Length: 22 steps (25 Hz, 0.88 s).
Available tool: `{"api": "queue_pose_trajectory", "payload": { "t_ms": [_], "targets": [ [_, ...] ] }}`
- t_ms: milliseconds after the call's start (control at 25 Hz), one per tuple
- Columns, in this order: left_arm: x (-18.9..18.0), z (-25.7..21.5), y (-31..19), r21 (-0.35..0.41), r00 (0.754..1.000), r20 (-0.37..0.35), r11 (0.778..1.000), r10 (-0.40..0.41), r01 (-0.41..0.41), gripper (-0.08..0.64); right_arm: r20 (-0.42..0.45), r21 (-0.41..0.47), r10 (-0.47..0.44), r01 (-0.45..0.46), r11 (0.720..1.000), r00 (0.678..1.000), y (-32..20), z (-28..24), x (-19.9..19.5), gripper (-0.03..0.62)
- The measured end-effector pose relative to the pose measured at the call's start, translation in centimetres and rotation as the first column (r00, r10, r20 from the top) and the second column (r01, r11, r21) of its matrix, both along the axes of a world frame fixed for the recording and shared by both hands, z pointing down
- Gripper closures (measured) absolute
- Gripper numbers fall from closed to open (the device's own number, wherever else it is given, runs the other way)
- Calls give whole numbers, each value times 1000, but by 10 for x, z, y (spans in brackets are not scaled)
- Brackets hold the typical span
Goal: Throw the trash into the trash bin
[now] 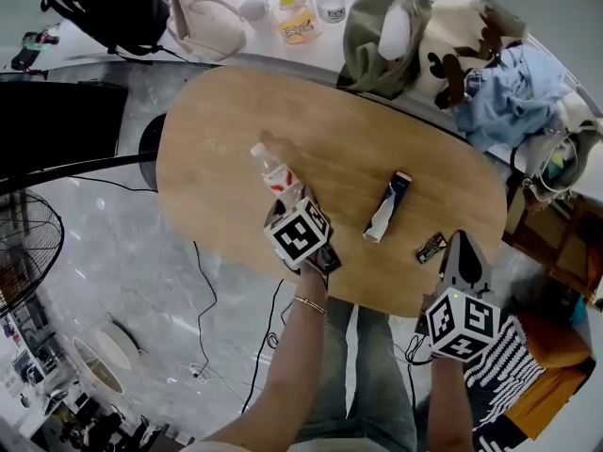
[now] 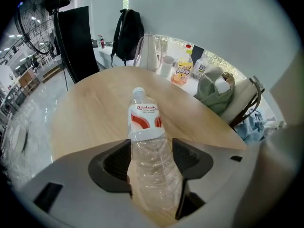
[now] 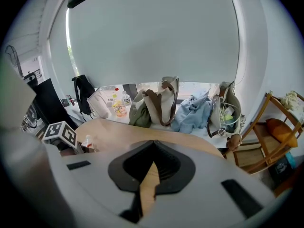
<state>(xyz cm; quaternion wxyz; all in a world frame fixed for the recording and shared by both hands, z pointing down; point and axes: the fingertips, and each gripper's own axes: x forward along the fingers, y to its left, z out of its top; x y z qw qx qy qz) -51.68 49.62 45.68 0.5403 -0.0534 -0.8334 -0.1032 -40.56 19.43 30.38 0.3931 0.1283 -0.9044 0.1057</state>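
The left tongs (image 2: 151, 145) are clasping the clear bottle (image 2: 144, 120), pads against both its sides. It is lying on the surface (image 2: 90, 113), long axis running straight ahead, cap farthest. The right tongs (image 3: 152, 151) are staying out of it, closed and empty. Only the head view is showing a wrapper (image 1: 387, 207) lying ahead of them.

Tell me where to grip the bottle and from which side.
Grip the bottle across its clear ribbed body, just below the red label, and come steeply from above at the base end. It lies on its side on the table with the cap pointing away, so its two round flanks are free there. The left tongs sit at that spot, pads against its sides.
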Motion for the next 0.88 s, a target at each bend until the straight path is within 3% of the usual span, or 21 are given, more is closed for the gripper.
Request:
{"api": "queue_pose_trajectory", "payload": {
  "t_ms": [280,480,720,880],
  "targets": [
    [-1,-40,-16,45,994,74,995,85,-88,282,40,9,71,-72,997,997,-11,-18,17,586],
    [0,-84,-50,91,970,149,975,190,-205,284,74,23,145,-147,989,987,-28,-39,39,586],
    [6,-144,-105,122,916,228,924,330,-363,285,125,47,261,-268,962,957,-61,-75,75,586],
    [20,-185,-146,138,859,277,866,431,-480,287,161,56,337,-349,935,928,-85,-102,103,586]
  ]
}}
